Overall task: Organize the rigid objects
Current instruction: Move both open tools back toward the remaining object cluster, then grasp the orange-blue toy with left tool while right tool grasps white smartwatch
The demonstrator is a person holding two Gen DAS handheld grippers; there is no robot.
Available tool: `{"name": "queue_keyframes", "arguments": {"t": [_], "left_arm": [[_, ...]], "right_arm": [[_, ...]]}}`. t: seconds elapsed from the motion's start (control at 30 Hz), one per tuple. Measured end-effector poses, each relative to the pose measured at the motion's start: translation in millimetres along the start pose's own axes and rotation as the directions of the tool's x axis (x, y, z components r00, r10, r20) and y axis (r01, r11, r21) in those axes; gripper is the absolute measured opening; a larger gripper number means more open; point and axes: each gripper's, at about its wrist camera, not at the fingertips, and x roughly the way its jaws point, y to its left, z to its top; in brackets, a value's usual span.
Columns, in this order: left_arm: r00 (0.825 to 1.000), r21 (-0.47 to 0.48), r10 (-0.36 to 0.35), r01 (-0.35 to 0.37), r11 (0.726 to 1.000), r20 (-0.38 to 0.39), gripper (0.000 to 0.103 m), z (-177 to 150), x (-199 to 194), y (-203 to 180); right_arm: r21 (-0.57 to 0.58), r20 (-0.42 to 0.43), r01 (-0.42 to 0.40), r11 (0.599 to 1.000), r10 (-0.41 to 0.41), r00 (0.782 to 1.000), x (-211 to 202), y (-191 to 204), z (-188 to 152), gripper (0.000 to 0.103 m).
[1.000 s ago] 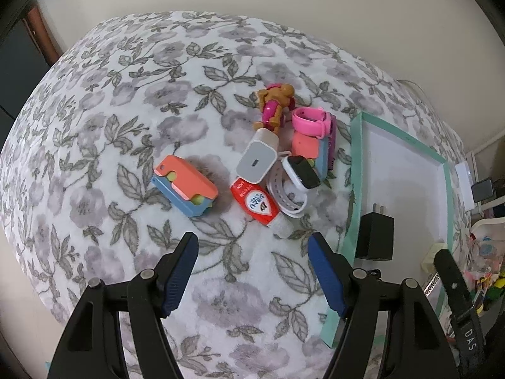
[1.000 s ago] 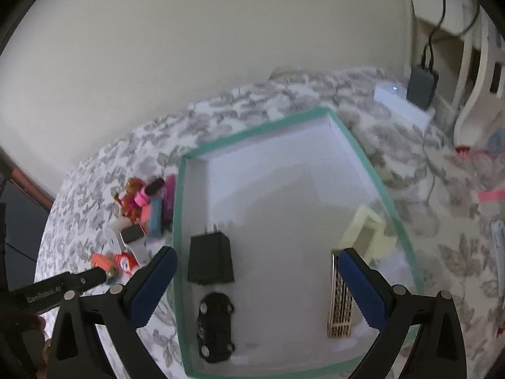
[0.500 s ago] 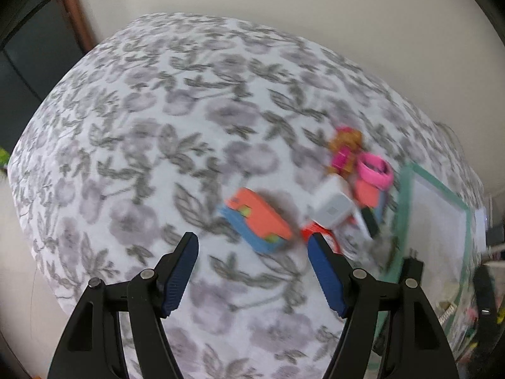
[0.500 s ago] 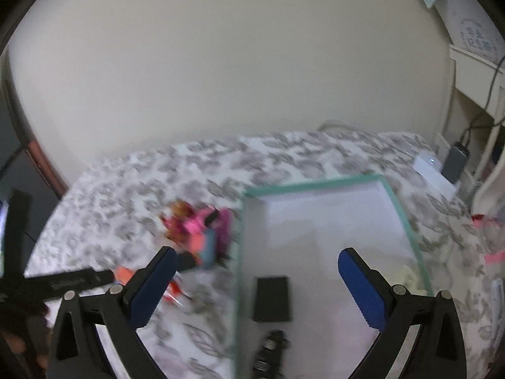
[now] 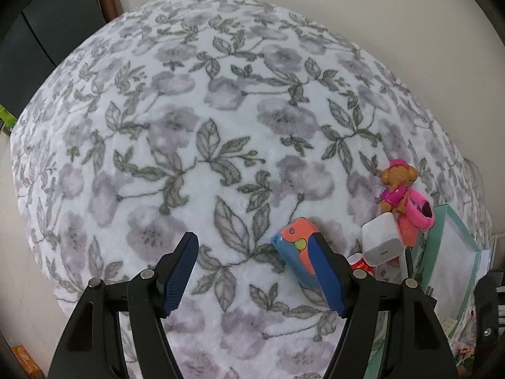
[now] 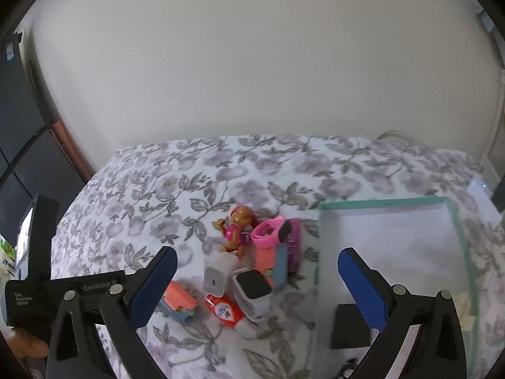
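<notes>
A floral blanket in grey and white is spread over what looks like a bed, and a small heap of rigid objects is gathered on it beside a green-rimmed white tray. In the left wrist view, the left gripper is seen with its jaws held wide apart and nothing between them; its right-hand finger is set in front of an orange-and-blue toy, part of which is hidden behind it. Whether the finger touches the toy cannot be told.

In the right wrist view, the right gripper is likewise seen with jaws spread wide and empty — the heap is framed between them. A brown-and-pink toy dog figure is found at the far side of the heap, with a pink wristband just beside it. Nearer the camera, a white charger cube, a white smartwatch with a dark screen and a red-and-white packet are crowded together, touching or overlapping.

Inside the tray, a black power adapter is lain flat, partly covered by the right-hand finger. A wall is seen behind the bed.
</notes>
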Motion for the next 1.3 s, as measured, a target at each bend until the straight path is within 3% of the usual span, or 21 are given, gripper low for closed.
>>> {"name": "queue_keyframes", "arguments": {"t": [0.23, 0.53, 0.83, 0.97, 1.3], "left_arm": [[0.999, -0.008, 0.006, -0.006, 1.0, -0.046, 0.073, 4, 21, -10], [0.992, -0.053, -0.026, 0.02, 0.998, -0.124, 0.073, 4, 39, -15], [0.992, -0.043, -0.049, 0.045, 0.998, -0.116, 0.072, 4, 39, -16], [0.994, -0.008, -0.028, 0.027, 1.0, -0.107, 0.072, 1, 41, -26], [0.996, 0.045, -0.021, 0.026, 0.999, -0.092, 0.073, -11, 46, -50]], "right_arm": [[0.055, -0.09, 0.0, 0.998, 0.005, 0.996, 38, -10, -8, 0.102], [0.091, -0.192, -0.018, 0.996, 0.035, 0.981, 67, -22, -19, 0.082], [0.136, -0.268, -0.053, 0.989, 0.088, 0.959, 80, -27, -36, 0.069], [0.132, -0.278, -0.066, 0.989, 0.1, 0.955, 82, -25, -37, 0.062], [0.094, -0.324, -0.067, 0.993, 0.094, 0.941, 93, -15, -47, 0.045]]}}
